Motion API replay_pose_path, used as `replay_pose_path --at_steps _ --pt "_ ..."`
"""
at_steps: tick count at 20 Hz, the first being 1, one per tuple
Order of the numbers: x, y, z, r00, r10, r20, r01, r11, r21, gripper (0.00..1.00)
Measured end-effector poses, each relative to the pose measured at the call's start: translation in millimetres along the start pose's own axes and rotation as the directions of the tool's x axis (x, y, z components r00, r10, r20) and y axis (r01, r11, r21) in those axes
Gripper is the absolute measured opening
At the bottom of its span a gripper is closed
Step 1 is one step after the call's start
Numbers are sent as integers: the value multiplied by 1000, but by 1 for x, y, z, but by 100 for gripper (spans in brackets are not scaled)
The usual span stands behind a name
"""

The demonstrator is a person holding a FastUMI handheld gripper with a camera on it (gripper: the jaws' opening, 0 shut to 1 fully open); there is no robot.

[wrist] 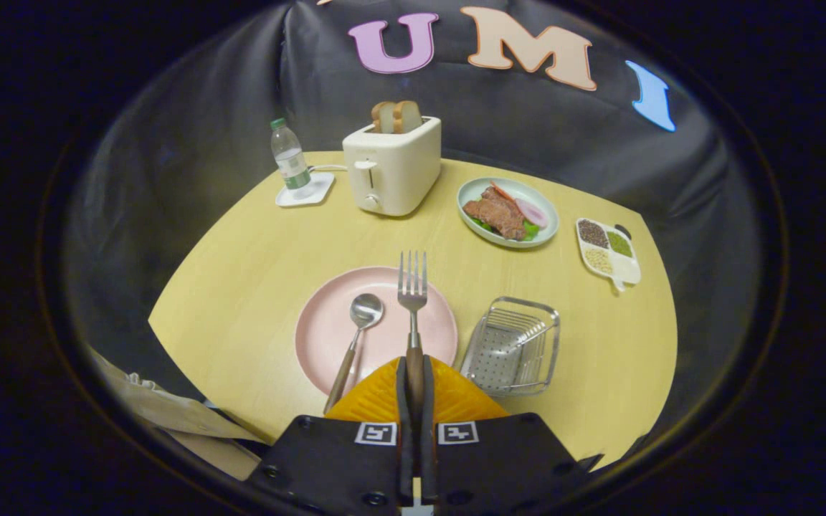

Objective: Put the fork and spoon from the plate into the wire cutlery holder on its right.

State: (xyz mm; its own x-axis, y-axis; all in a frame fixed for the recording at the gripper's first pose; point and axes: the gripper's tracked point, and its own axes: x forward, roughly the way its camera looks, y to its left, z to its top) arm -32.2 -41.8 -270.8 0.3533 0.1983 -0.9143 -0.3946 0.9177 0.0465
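Clamping the wooden handle of the fork [413, 315] between its two orange fingers [377, 398], the gripper [414, 373] holds the utensil pointing straight ahead, tines forward, in the gripper view. The fork's metal head shows over the far rim of the pink plate [327, 322]; whether it is lifted clear of the plate or resting on it cannot be told. The spoon [357, 333] lies on the plate just left of the fork, its bowl toward the far side and its wooden handle running back past the near rim toward the left finger. Just right of the plate stands the wire cutlery holder [513, 345], a metal basket with a perforated bottom, close to the plate's edge but apart from it. All of this sits on a light wooden tabletop [241, 272]. Farther back, a cream toaster [391, 168] carries two slices of bread [397, 116] in its slots. To its left a water bottle [290, 159] stands on a small white coaster [305, 192]. Right of the toaster is a pale green dish of meat and vegetables [508, 211], and beyond that a small white divided tray of grains [608, 251].
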Motion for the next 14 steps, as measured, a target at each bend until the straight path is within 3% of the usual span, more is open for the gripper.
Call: replay_pose_path --at_steps 14 --pt "-35 -80 -27 988 3 -155 -21 994 -112 7"
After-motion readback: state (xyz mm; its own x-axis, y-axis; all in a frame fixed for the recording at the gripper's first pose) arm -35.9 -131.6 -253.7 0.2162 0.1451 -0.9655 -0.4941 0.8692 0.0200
